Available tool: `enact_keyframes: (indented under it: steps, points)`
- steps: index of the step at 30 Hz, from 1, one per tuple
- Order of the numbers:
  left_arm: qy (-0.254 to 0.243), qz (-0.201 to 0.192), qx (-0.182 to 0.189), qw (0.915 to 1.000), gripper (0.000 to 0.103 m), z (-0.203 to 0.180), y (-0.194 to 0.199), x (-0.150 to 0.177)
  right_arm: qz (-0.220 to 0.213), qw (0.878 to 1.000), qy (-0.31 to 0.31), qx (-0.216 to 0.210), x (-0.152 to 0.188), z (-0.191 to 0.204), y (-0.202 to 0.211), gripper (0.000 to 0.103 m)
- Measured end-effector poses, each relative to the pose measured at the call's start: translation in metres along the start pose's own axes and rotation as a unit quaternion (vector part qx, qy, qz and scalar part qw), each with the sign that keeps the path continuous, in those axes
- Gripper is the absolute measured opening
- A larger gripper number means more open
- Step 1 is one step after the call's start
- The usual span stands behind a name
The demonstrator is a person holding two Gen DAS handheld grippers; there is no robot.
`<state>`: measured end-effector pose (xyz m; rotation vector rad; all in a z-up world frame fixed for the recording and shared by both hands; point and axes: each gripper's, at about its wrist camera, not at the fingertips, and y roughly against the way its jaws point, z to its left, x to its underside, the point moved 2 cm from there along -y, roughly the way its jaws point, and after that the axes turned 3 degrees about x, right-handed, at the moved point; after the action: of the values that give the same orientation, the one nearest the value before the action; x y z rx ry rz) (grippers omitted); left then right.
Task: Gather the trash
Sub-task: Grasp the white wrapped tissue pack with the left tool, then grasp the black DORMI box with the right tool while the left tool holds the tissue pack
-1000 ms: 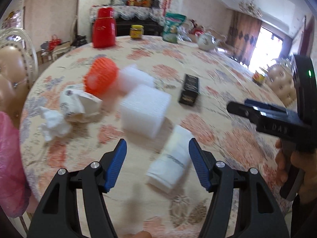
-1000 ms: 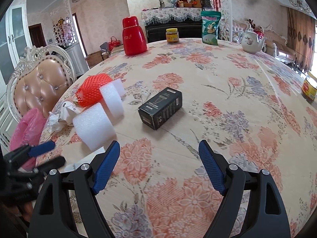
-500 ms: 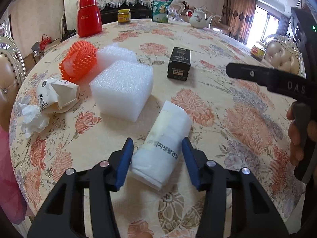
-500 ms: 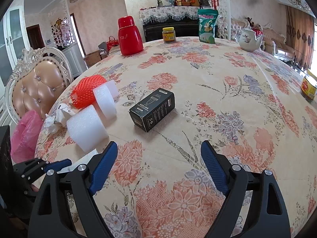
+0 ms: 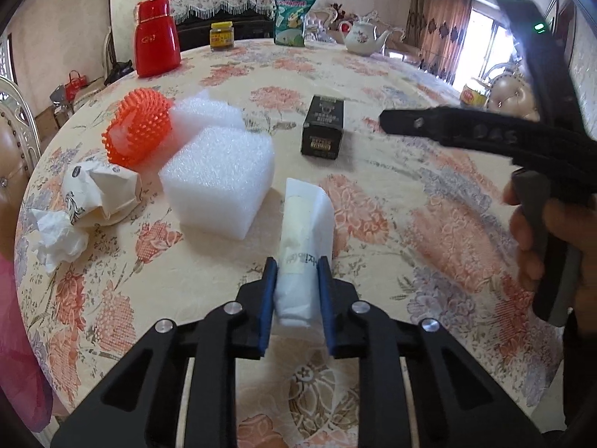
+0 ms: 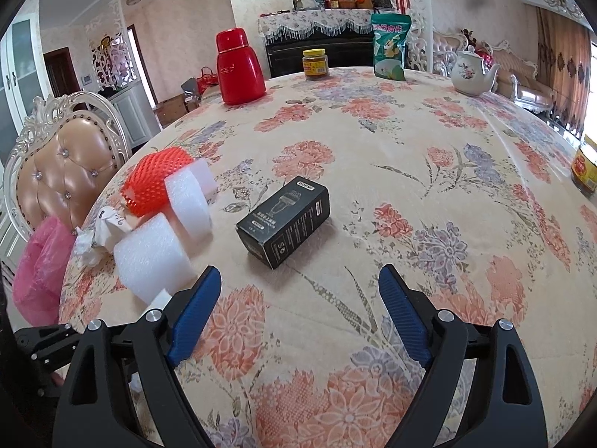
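My left gripper (image 5: 296, 267) is shut on a white folded plastic packet (image 5: 304, 231) that lies on the floral table (image 5: 373, 67). Behind it lie a white foam block (image 5: 218, 179), a second foam piece (image 5: 207, 114), an orange foam net (image 5: 140, 130), a crumpled paper wrapper (image 5: 102, 190), a white tissue (image 5: 58, 233) and a black box (image 5: 324, 130). My right gripper (image 6: 298, 291) is open and empty, just short of the black box (image 6: 285, 220). The foam block (image 6: 153, 254) and orange net (image 6: 155, 181) lie to its left.
A pink bag (image 6: 41, 265) hangs at the table's left edge beside a padded chair (image 6: 63, 164). At the far side stand a red flask (image 6: 238, 69), a jar (image 6: 315, 63), a green pouch (image 6: 390, 46) and a teapot (image 6: 470, 72). A can (image 6: 585, 166) stands at the right.
My left gripper has closed from open onto the white packet, squeezing it narrow. My right gripper has stayed open and shifted slightly towards the black box.
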<state>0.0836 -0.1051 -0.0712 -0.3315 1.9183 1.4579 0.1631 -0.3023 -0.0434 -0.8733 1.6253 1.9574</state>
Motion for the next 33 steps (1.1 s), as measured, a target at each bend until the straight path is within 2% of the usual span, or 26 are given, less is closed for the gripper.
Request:
enact_keyframes:
  steps: [7, 16, 25, 33]
  points:
    - [-0.002, -0.021, 0.003, 0.9998, 0.02, 0.001, 0.014, -0.008, 0.004, 1.0, -0.001, 0.003, -0.013, 0.008, -0.016, 0.082]
    - [0.023, -0.081, -0.005, 0.9964, 0.02, 0.018, 0.051, -0.024, 0.016, 1.0, -0.016, 0.021, -0.03, 0.018, -0.044, 0.082]
    - [0.047, -0.101, -0.023, 0.9935, 0.02, 0.047, 0.069, -0.031, 0.043, 0.998, -0.023, 0.046, -0.036, 0.023, -0.08, 0.08]
    - [0.071, -0.114, -0.028, 0.9906, 0.021, 0.067, 0.081, -0.029, 0.049, 0.997, -0.021, 0.048, -0.04, 0.029, -0.085, 0.073]
